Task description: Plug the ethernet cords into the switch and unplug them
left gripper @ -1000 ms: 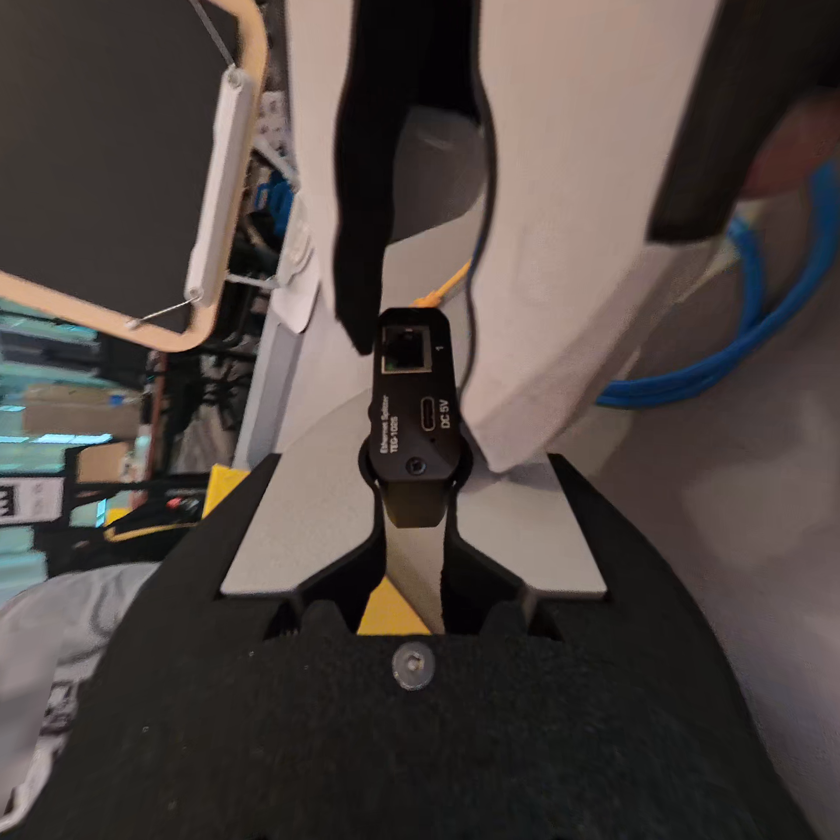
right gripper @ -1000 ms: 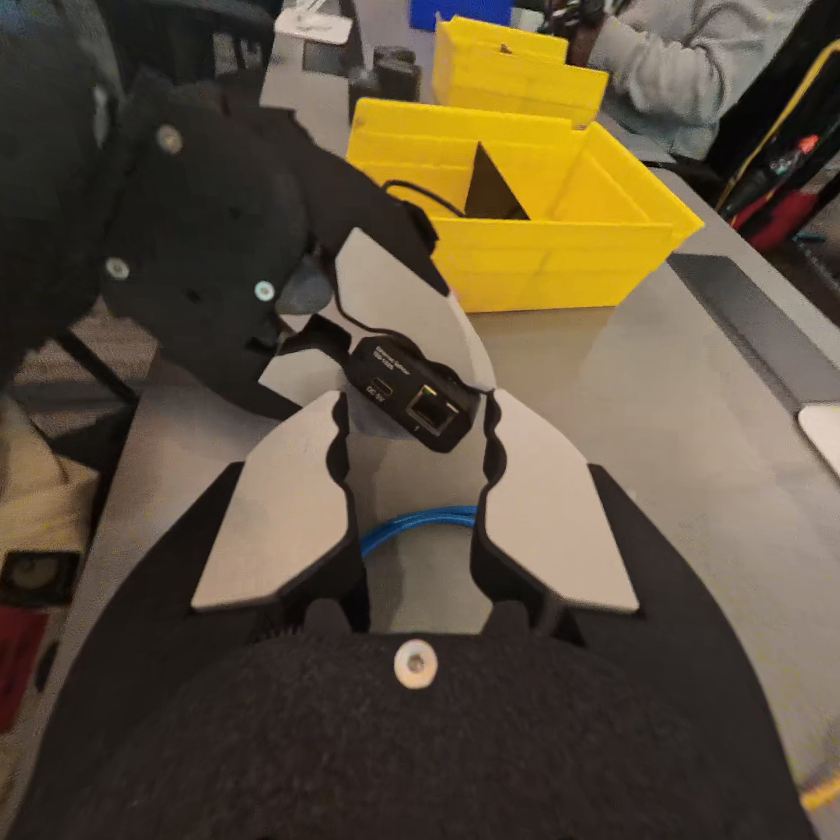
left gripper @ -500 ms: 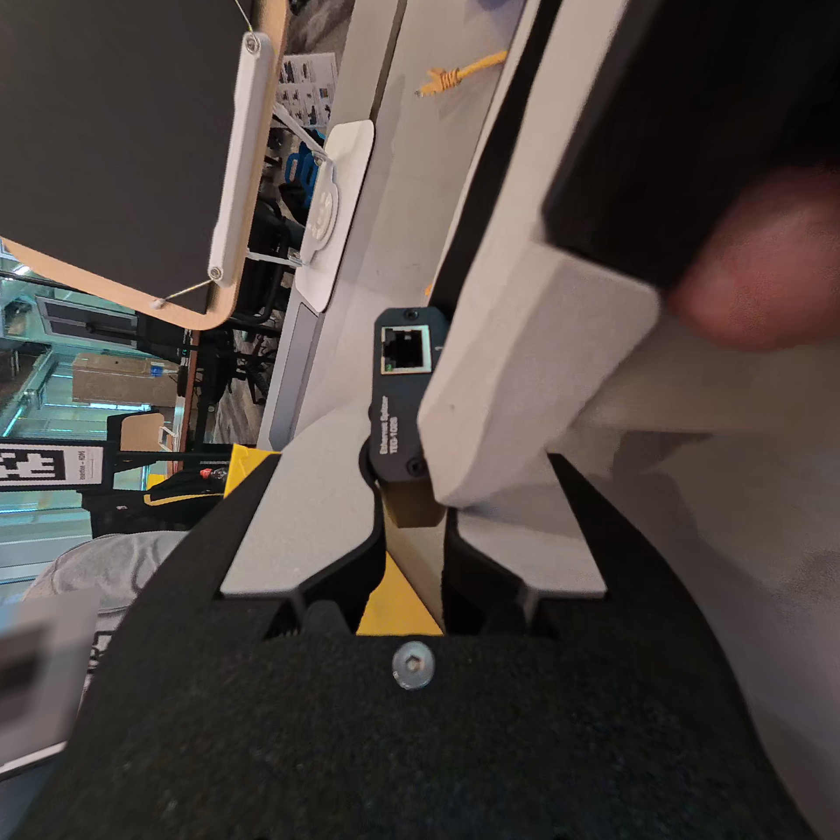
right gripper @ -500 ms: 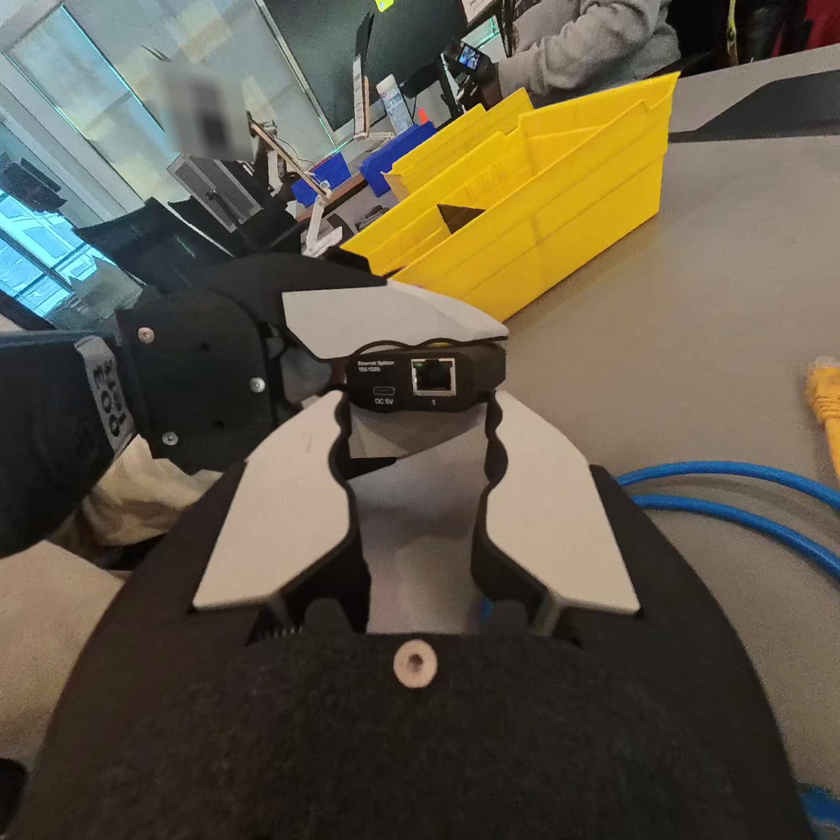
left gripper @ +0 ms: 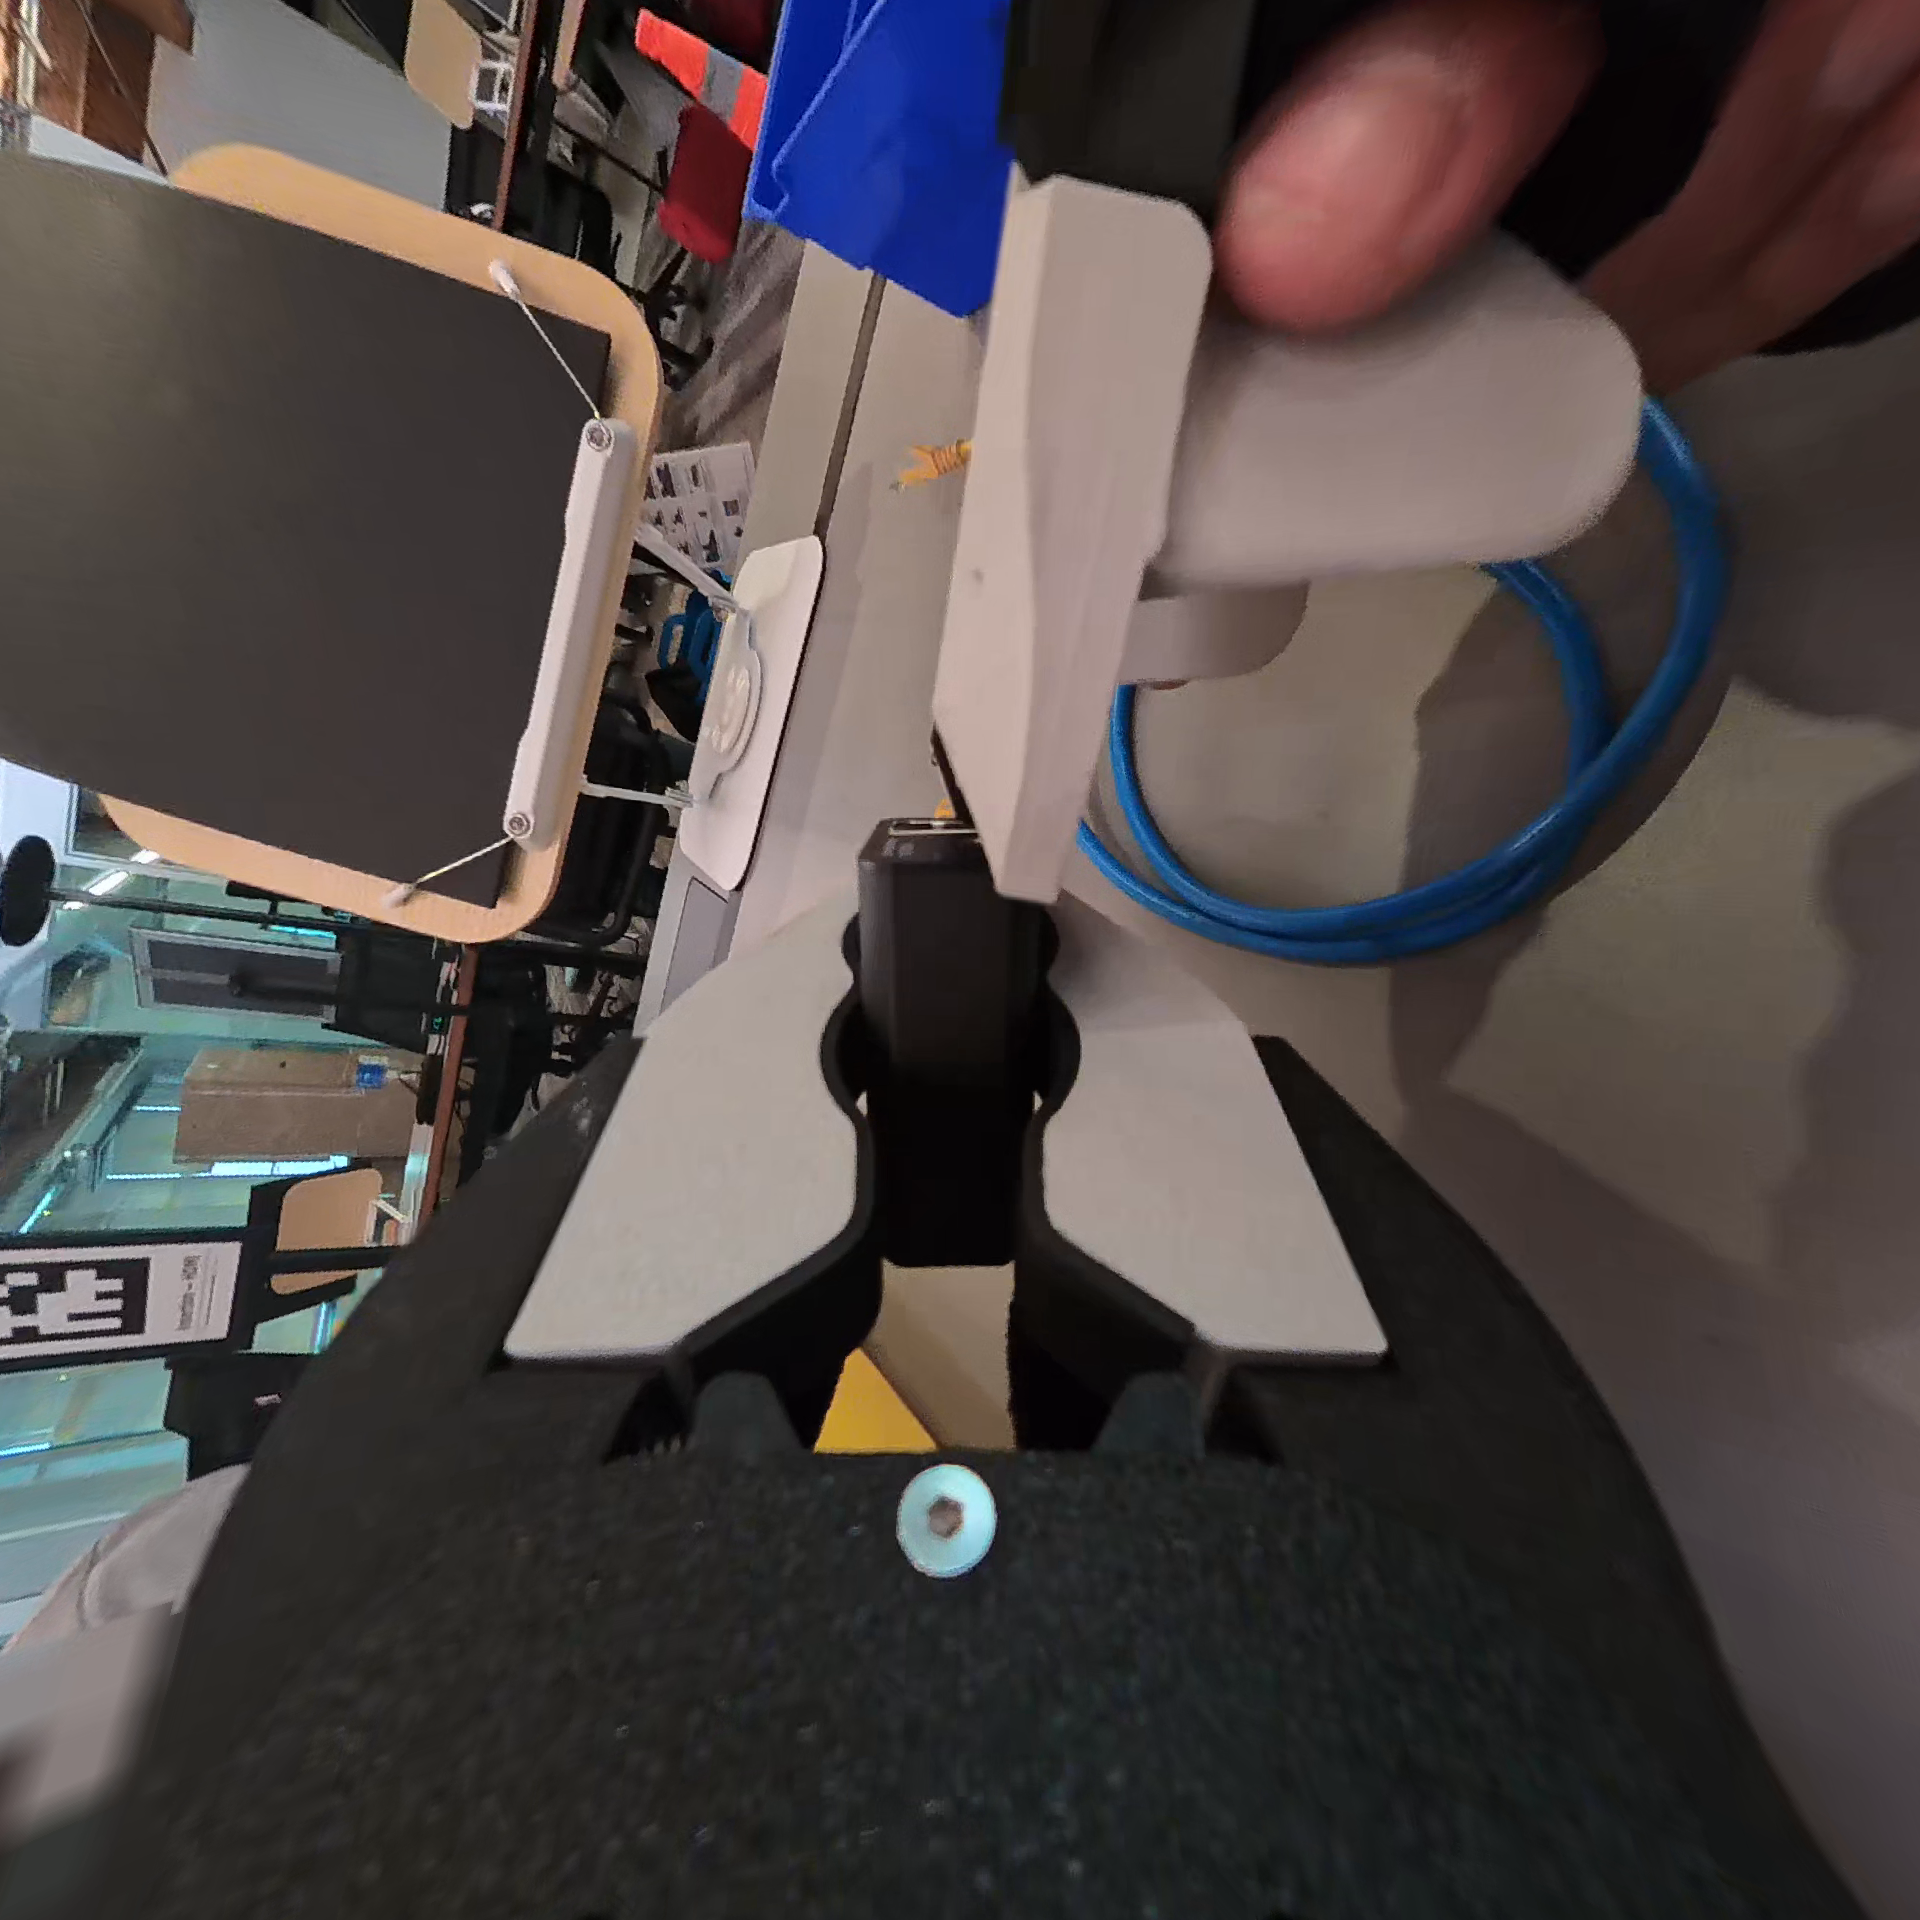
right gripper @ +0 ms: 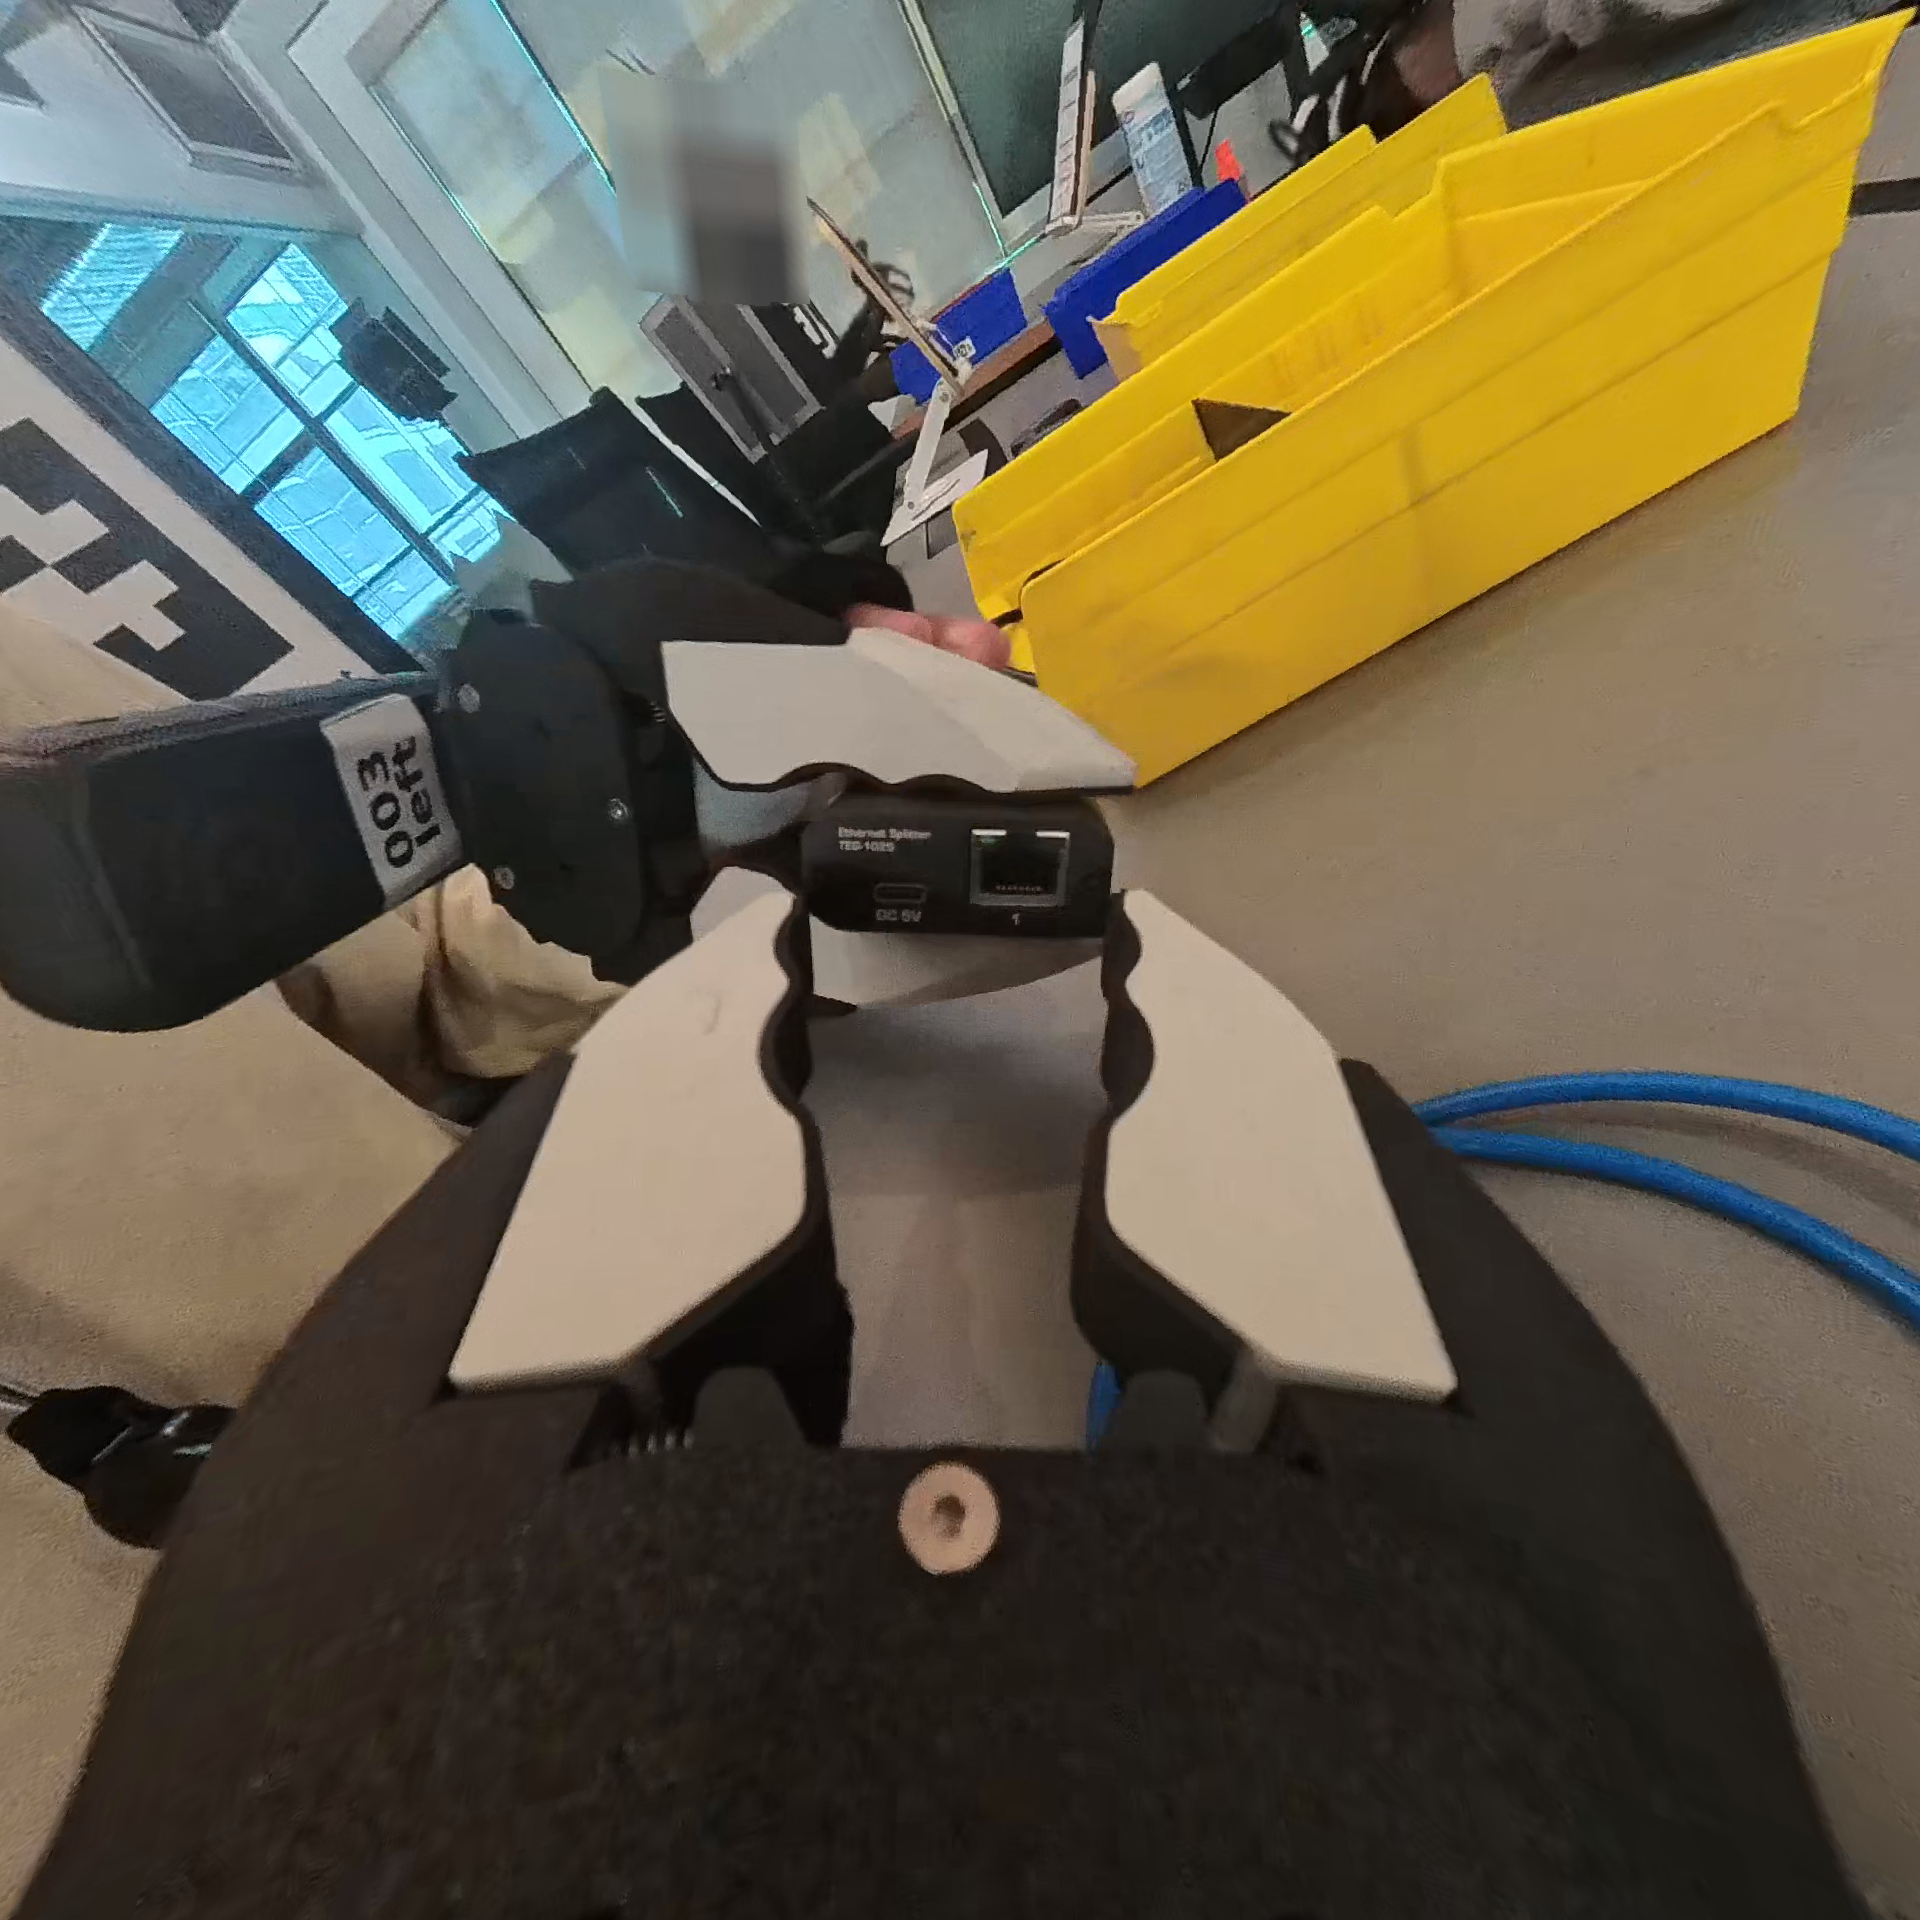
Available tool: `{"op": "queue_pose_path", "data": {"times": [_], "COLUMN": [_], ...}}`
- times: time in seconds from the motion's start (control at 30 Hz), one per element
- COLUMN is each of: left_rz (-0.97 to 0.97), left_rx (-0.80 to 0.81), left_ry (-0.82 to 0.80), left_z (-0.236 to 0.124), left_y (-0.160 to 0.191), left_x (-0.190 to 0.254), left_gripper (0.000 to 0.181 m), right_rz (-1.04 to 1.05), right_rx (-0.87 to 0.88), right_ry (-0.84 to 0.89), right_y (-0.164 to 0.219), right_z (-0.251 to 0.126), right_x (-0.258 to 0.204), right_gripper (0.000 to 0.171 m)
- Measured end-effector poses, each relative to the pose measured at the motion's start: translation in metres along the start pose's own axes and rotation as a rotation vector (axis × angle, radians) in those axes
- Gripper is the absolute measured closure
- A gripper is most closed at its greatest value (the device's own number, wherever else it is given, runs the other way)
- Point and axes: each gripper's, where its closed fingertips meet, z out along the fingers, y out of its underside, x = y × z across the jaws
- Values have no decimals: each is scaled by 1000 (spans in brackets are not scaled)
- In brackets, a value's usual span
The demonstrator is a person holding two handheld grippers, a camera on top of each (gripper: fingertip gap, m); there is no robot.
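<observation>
Gripping the switch (right gripper: 956, 878), port face toward right hand-held gripper (right gripper: 956, 935).

Switch (right gripper: 956, 878) before bins (right gripper: 1455, 436), cable (right gripper: 1683, 1143) right

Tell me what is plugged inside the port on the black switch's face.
Nothing: the switch, clamped in the left gripper, shows one empty port. Its other sides are hidden.

The left gripper (left gripper: 951, 997), with 2 pale grey fingers on a black felt-covered body, is clamped on a small black box. The matching right gripper (right gripper: 956, 925) faces it with jaws parted, tips flanking the box. A bare hand (left gripper: 1455, 156) grips the right gripper's grey trigger.
</observation>
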Motion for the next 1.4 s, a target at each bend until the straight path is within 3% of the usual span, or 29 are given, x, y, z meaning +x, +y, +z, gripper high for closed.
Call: {"op": "queue_pose_path", "data": {"times": [0.17, 0.3, 0.37, 0.5, 0.63, 0.7, 0.83, 1.03, 1.3, 1.4], "left_rz": [-22, -40, -27, -19, -45, -139, -285, -343, -346, -339], "left_rx": [14, -64, -42, -27, -82, -95, -93, -85, -66, -70], "left_ry": [-27, -39, -23, 1, -14, -8, 32, 94, 166, 165], "left_z": [0, 6, 5, 5, 4, -2, -11, -8, -5, -6], "left_y": [-2, 12, 10, 3, 23, 37, 54, 49, 44, 45], "left_x": [-4, -7, -4, 6, -1, -8, -2, 17, 32, 32], "left_gripper": [155, 156, 156, 156, 156, 156, 156, 157, 156, 156], "right_rz": [-42, -191, -210, -156, -227, -280, -149, -28, 34, -5], "right_rx": [-2, -62, -50, -28, -15, -95, -289, -331, -316, -328], "right_ry": [55, 208, 267, 214, 314, 475, 725, 1011, 1006, 1035], "right_y": [-4, -4, -10, -16, -39, -45, 1, 70, 96, 98], "right_z": [-1, -1, -4, -12, -54, -88, -123, -148, -136, -135], "right_x": [-3, 1, 5, 7, 12, 19, 30, 56, 68, 72], "right_gripper": [118, 129, 125, 129, 133, 137, 135, 139, 133, 153]}}
